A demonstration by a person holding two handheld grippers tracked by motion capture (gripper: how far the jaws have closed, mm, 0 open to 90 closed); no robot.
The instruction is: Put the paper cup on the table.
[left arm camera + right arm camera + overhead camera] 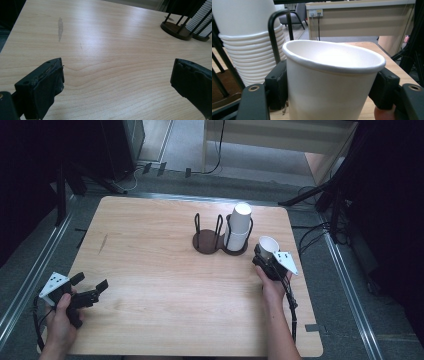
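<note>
- White paper cup (pixel 329 82), mouth up, is sitting between the black jaws of the right tool (pixel 329 100) in the right gripper view; the jaws are pressing on its two sides, so the tool is clamped on it.
- Seen from the high view, that right tool (pixel 270 262) is holding the cup (pixel 268 246) at about 3 o'clock on the pale wooden tabletop (pixel 165 285), near its right edge.
- Just beside it, toward 10 o'clock from the cup, the dark brown two-bay cup rack with black wire loops (pixel 210 242) is standing upright; its right bay is carrying a tall stack of white paper cups (pixel 239 227), upside down, and its left bay is standing vacant.
- The held cup's long axis is leaning slightly off vertical, mouth upward, while the stacked cups are sitting mouth down; I judge the coming move is turning on this: the cup is lying right beside the stack, a short way off and lower than its top.
- The left tool (pixel 82 292) is resting at 8 o'clock on the tabletop, well apart from the rack, jaws spread and gripping nothing, so the right hand (pixel 272 287) is far nearer.
</note>
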